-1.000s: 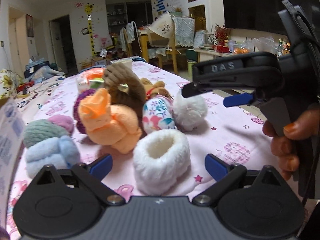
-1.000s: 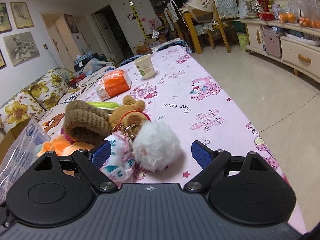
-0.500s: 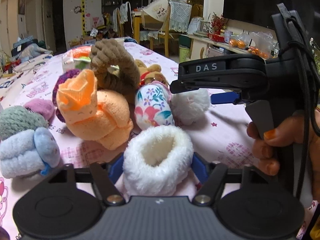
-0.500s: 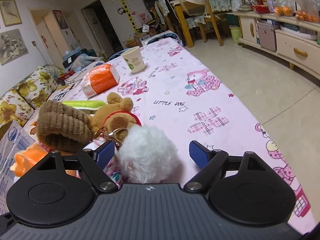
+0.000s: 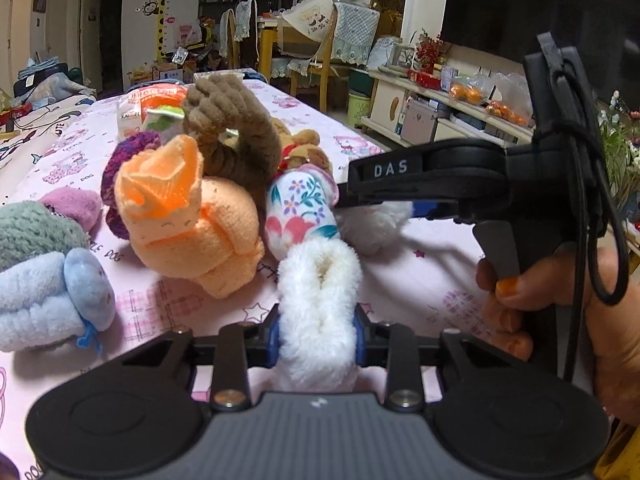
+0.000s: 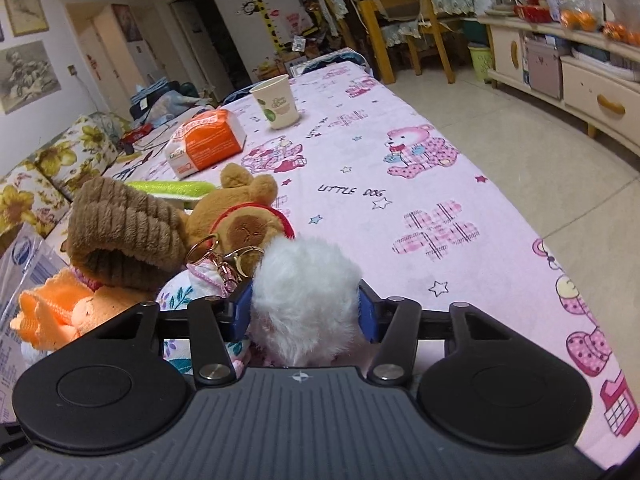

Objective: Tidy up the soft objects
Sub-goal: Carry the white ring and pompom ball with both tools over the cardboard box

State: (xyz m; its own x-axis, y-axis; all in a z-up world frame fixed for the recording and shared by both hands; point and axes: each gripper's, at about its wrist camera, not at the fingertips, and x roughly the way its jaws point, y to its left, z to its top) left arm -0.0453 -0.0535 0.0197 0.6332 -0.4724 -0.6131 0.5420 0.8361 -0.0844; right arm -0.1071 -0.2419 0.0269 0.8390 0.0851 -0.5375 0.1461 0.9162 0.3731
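Observation:
A heap of soft things lies on the pink tablecloth [image 6: 404,152]. My left gripper [image 5: 316,334] is shut on a white fluffy ring [image 5: 318,280], squeezed narrow between the blue pads. Behind the ring are an orange towel toy [image 5: 188,224], a brown ribbed band [image 5: 236,136] and a floral pouch [image 5: 300,208]. My right gripper [image 6: 305,312] has its jaws closing on a white pom-pom [image 6: 304,276], with both pads against its fur. A brown plush bear [image 6: 244,220] with a key ring lies just beyond the pom-pom.
A light blue plush [image 5: 52,300], a grey-green knit piece [image 5: 32,232] and a purple piece [image 5: 76,204] lie at the left. Farther up the table are an orange packet [image 6: 204,140], a paper cup [image 6: 276,102] and a green item [image 6: 168,190]. The table's edge and floor [image 6: 540,160] run along the right.
The left jaws went from wide open to pinching the white fluffy ring flat. The right jaws narrowed from wide open onto the pom-pom. The left view drew slightly closer to the heap.

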